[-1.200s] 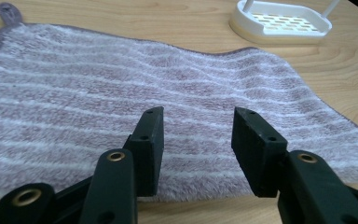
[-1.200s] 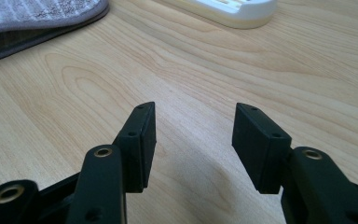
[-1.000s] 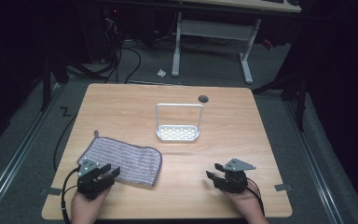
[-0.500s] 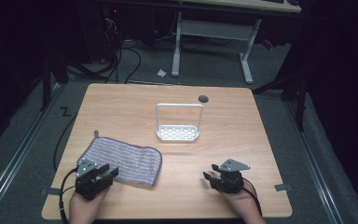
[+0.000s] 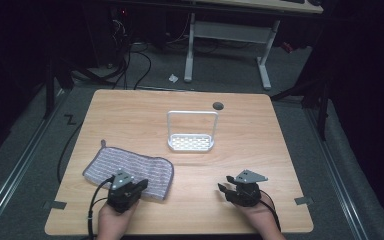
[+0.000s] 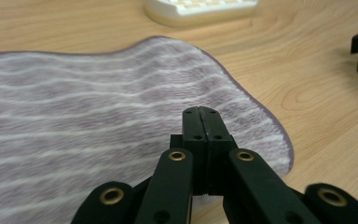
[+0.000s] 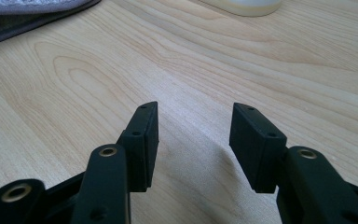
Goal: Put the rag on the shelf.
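Your left gripper (image 5: 130,187) sits near-left with jaws pressed together; your right gripper (image 5: 225,190) sits near-right, jaws parted, pointing left.

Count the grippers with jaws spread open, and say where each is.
1: the right gripper, jaws apart above bare table at the near right. The left gripper, over the cloth, is shut.

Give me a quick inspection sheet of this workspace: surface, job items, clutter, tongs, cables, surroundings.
Surface: light wooden table, tape tabs at the near corners.
Job's things: striped purple cloth lying flat at near left; white rack with upright handle at centre.
Clutter: small dark round spot near the far edge.
Tongs: left tongs shut, over the cloth's near edge; right tongs open, over bare wood.
Cables: black cable trails from the left tongs.
Surroundings: dark room, grey floor, white-legged desk behind.
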Demonstrator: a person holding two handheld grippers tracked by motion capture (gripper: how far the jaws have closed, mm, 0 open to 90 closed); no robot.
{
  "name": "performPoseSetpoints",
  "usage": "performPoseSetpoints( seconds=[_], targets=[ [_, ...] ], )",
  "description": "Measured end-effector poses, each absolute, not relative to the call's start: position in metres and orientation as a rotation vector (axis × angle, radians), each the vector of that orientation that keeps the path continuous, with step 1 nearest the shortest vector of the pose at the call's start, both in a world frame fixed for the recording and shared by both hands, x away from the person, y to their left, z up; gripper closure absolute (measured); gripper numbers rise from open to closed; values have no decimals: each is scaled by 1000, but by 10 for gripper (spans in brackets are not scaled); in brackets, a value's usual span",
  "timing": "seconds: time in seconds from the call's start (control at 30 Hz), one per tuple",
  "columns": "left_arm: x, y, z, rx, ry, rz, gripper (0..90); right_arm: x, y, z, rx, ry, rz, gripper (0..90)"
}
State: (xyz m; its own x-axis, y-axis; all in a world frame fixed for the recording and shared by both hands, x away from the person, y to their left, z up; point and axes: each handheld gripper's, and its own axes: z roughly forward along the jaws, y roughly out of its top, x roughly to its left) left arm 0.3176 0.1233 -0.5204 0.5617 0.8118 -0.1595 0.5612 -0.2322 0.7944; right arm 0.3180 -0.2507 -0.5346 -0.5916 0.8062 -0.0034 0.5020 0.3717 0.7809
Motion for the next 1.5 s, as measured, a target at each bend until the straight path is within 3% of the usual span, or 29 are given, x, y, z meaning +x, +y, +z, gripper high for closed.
performPoseSetpoints(
  seconds=[0.13, 0.3, 0.67, 0.7, 0.77, 0.9, 1.23, 1.5],
  targets=[
    [323, 105, -536, 2019, 1130, 328, 900, 316, -249, -534, 1122, 2256, 1076, 550],
    [318, 98, -538, 2022, 1087, 304, 900, 316, -249, -534, 1123, 2254, 1084, 569],
    [294, 60, -540, 2106, 866, 228, 900, 308, -229, -527, 1051, 2276, 1146, 641],
    [294, 60, -540, 2106, 866, 228, 899, 308, -229, -527, 1051, 2276, 1146, 641],
    [291, 61, -538, 2094, 838, 247, 863, 308, -215, -523, 1044, 2307, 1185, 752],
    [292, 72, -532, 2049, 853, 246, 824, 319, -190, -519, 977, 2328, 1180, 833],
    [294, 99, -534, 2040, 929, 223, 825, 361, -122, -528, 857, 2438, 1051, 873],
    [295, 98, -538, 2059, 928, 190, 824, 328, -147, -536, 856, 2470, 1066, 881]
  ],
)
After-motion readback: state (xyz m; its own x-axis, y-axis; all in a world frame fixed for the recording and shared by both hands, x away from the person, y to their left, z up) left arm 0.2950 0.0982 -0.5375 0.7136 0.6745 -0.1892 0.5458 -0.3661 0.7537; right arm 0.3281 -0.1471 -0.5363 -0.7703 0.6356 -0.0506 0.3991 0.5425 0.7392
